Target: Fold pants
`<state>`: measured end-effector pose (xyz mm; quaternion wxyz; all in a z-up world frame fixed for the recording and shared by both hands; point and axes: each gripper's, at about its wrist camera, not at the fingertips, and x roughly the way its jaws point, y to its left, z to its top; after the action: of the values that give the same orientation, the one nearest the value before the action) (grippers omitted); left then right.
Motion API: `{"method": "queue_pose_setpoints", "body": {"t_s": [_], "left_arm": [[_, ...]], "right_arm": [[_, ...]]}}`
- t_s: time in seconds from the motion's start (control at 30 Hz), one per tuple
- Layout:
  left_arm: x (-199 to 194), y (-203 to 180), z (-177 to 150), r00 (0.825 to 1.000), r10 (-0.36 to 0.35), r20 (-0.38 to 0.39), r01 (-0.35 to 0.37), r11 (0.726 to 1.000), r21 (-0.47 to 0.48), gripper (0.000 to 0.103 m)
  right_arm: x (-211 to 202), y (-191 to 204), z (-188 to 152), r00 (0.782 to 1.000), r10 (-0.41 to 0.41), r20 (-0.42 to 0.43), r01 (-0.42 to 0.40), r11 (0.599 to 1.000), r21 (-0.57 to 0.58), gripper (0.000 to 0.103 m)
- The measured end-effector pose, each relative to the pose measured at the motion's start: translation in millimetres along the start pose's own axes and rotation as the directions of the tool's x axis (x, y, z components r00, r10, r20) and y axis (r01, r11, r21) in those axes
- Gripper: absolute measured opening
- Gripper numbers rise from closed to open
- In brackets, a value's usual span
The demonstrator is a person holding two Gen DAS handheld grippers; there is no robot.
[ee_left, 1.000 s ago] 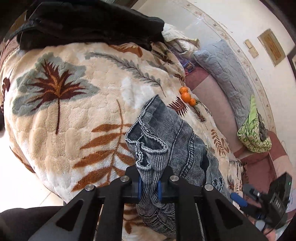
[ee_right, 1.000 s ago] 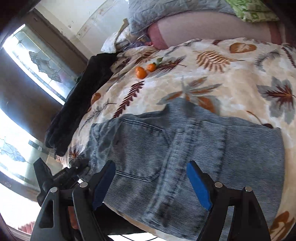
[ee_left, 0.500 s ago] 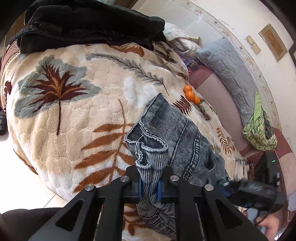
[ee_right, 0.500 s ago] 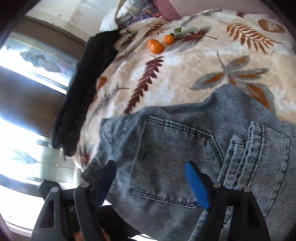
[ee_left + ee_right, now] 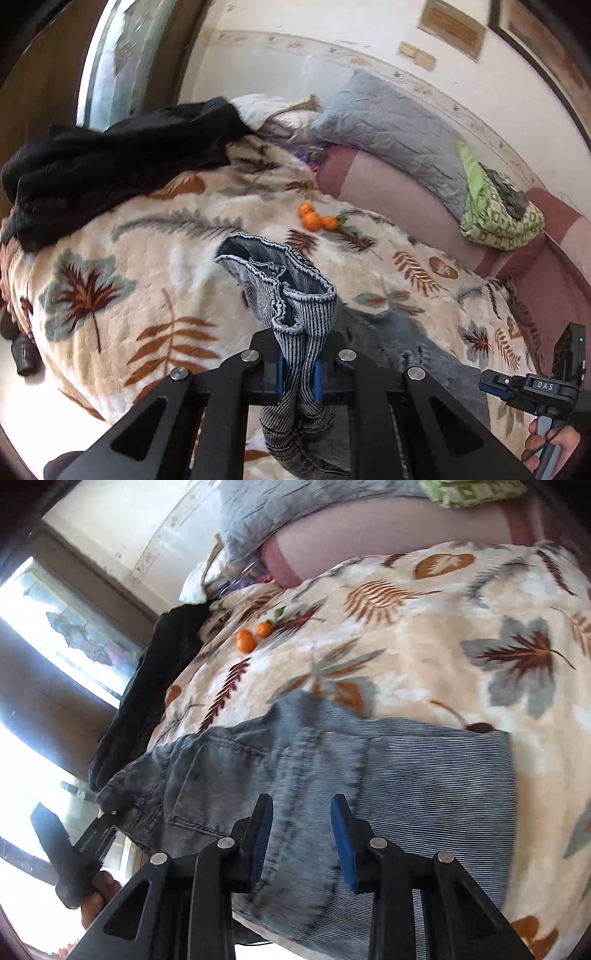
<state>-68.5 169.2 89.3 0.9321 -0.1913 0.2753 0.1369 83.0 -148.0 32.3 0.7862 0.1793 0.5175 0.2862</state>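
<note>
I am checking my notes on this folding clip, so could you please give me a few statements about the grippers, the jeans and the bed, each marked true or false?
1. The left gripper is shut on a bunched hem of the jeans. True.
2. The right gripper is clamped on the jeans. False: its jaws stand open above the denim.
3. Small oranges lie on the leaf-patterned blanket. True.
4. The black garment lies on top of the jeans. False: it lies apart, at the blanket's far edge.
</note>
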Motion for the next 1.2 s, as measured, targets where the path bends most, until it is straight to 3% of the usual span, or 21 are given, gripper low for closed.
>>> {"method": "queue_pose_setpoints", "body": {"t_s": [0.1,0.2,0.27,0.33,0.37,0.4,0.43,0.47,0.5,0.53,0.6,0.63,0.67,0.73,0.8,0.87,0.9,0.97,1.03,1.13,1.2], "left_arm": [[-17.7,-69.3,5.0,0.997,-0.057,0.050,0.048,0.985,0.166,0.011],[-26.4,-143.6,-11.4,0.990,-0.127,0.056,0.099,0.930,0.355,0.011],[-19.7,-183.3,-34.9,0.987,-0.160,0.005,0.142,0.890,0.434,0.011],[8.6,-220.0,-69.3,0.978,-0.152,-0.145,0.206,0.840,0.503,0.013],[30.7,-236.8,-93.0,0.956,-0.121,-0.268,0.253,0.803,0.540,0.013],[54.5,-245.5,-116.8,0.918,-0.088,-0.386,0.303,0.784,0.541,0.016],[77.5,-247.8,-139.5,0.869,-0.038,-0.493,0.333,0.782,0.527,0.017],[81.0,-247.3,-149.5,0.877,-0.027,-0.479,0.320,0.778,0.541,0.016],[70.1,-248.1,-147.4,0.901,-0.058,-0.430,0.313,0.773,0.551,0.019],[63.4,-249.1,-142.1,0.892,-0.075,-0.446,0.332,0.777,0.535,0.031],[51.9,-244.2,-122.1,0.844,-0.151,-0.514,0.411,0.798,0.441,0.043],[42.9,-238.4,-108.8,0.835,-0.195,-0.514,0.437,0.803,0.405,0.046],[32.7,-231.6,-93.6,0.847,-0.224,-0.483,0.437,0.811,0.390,0.049],[12.5,-216.9,-65.7,0.901,-0.245,-0.359,0.381,0.843,0.380,0.070],[-2.4,-185.6,-39.5,0.952,-0.228,-0.206,0.287,0.898,0.333,0.081],[-2.9,-152.5,-20.8,0.984,-0.149,-0.100,0.171,0.948,0.268,0.084],[9.0,-137.2,-14.7,0.992,-0.072,-0.100,0.095,0.964,0.249,0.084],[33.3,-107.5,-14.4,0.987,0.059,-0.152,-0.023,0.974,0.224,0.084],[54.2,-85.3,-28.9,0.968,0.118,-0.223,-0.069,0.974,0.218,0.084],[74.9,-71.9,-62.1,0.940,0.139,-0.311,-0.053,0.961,0.271,0.084],[76.4,-72.0,-76.2,0.952,0.141,-0.272,-0.059,0.956,0.287,0.084]], "right_arm": [[-22.0,-44.3,-0.5,0.997,0.028,0.075,-0.036,0.993,0.112,0.036],[-27.7,-80.5,-5.7,0.995,0.028,0.101,-0.047,0.979,0.198,0.036],[-36.3,-100.1,-6.4,0.993,0.042,0.110,-0.068,0.966,0.248,0.036],[-50.4,-114.0,-6.6,0.987,0.056,0.152,-0.098,0.954,0.282,0.036],[-56.2,-120.2,-6.1,0.983,0.059,0.173,-0.110,0.948,0.300,0.036],[-61.6,-127.4,-6.5,0.980,0.062,0.190,-0.122,0.940,0.320,0.036],[-65.6,-133.2,-7.3,0.977,0.066,0.202,-0.133,0.930,0.342,0.037],[-68.0,-138.2,-8.4,0.976,0.070,0.206,-0.142,0.921,0.362,0.042],[-68.7,-140.7,-10.1,0.976,0.074,0.206,-0.149,0.914,0.377,0.044],[-70.1,-143.2,-12.4,0.976,0.078,0.204,-0.153,0.909,0.387,0.048],[-70.7,-143.9,-15.9,0.977,0.083,0.195,-0.154,0.909,0.386,0.051],[-70.1,-143.3,-16.7,0.979,0.085,0.186,-0.151,0.912,0.381,0.056],[-69.4,-142.3,-16.9,0.980,0.086,0.177,-0.148,0.915,0.376,0.061],[-66.6,-139.6,-17.6,0.982,0.093,0.167,-0.150,0.918,0.368,0.062],[-63.7,-134.7,-18.1,0.984,0.097,0.151,-0.145,0.924,0.352,0.062],[-59.6,-127.2,-19.5,0.986,0.100,0.134,-0.139,0.937,0.322,0.062],[-58.9,-122.4,-20.8,0.987,0.100,0.125,-0.134,0.944,0.302,0.062],[-57.1,-112.8,-25.7,0.989,0.112,0.097,-0.134,0.954,0.268,0.062],[-54.8,-102.9,-33.0,0.990,0.127,0.064,-0.139,0.958,0.250,0.062],[-51.2,-83.4,-49.1,0.994,0.105,0.022,-0.107,0.976,0.189,0.062],[-46.5,-73.4,-58.7,0.997,0.076,-0.004,-0.074,0.985,0.155,0.062]]}}
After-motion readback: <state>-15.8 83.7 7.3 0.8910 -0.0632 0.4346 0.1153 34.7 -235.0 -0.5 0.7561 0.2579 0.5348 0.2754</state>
